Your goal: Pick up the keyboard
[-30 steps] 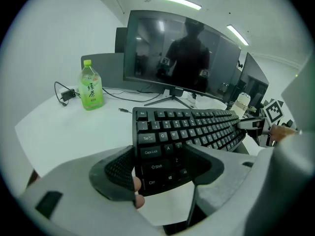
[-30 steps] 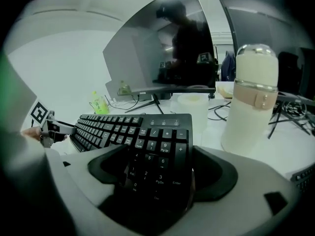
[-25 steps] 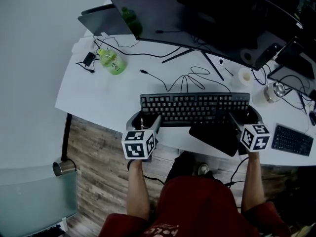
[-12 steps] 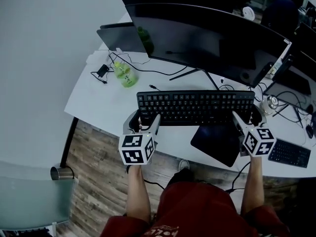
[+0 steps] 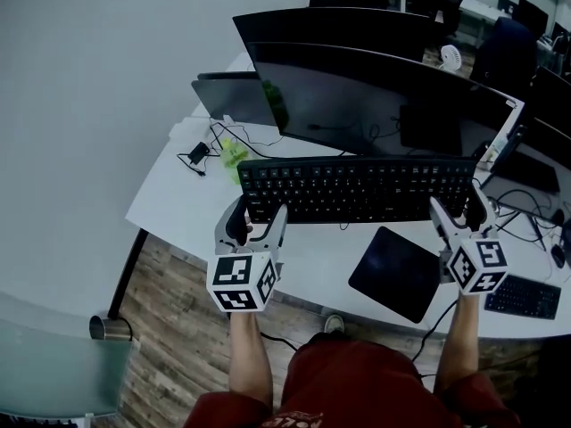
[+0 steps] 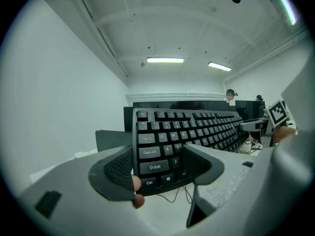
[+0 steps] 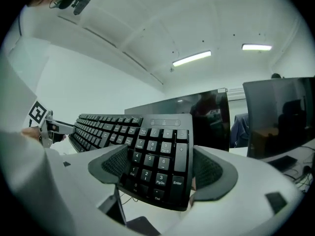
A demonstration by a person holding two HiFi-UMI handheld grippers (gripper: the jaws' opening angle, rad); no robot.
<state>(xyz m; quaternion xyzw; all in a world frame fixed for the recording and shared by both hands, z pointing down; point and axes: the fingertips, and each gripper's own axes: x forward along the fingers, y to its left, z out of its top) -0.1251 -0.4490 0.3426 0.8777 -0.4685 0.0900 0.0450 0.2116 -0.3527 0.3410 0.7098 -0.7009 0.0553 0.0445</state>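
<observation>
Head view: the keyboard (image 5: 357, 190) is off the desk (image 5: 178, 205) and carried roughly level between my two claws, just in front of the wide monitor (image 5: 375, 96).
Left claw (image 5: 257, 221): clamped on the keyboard's left end. The left gripper view shows my jaws pinching front and back edges at the Ctrl/Shift corner.
Right claw (image 5: 459, 210): clamped on the number-pad end. The right gripper view shows one jaw on either side of the numpad block.
Clearance: bare desk shows under the keyboard in both gripper views, so I judge the pick-up is largely made.
Cable (image 6: 172, 198): a thin lead hangs from the underside toward the desk. I cannot see where it ends.
Nearby: a black mouse pad (image 5: 397, 273) lies on the desk below the right half. A green bottle (image 5: 234, 154) stands just past the left end.
Risk, grip: I hold only the two short ends, and the left bite is close to the corner. If my hands drift apart or twist unevenly, the board could pivot or slip out.
Risk, cable: the lead could go taut or snag among the other wires and pull the board from my jaws.
Risk, monitor: the far edge is close to the screen, so a forward push would knock it.
Risk, bottle: swinging the left end could tip it.
</observation>
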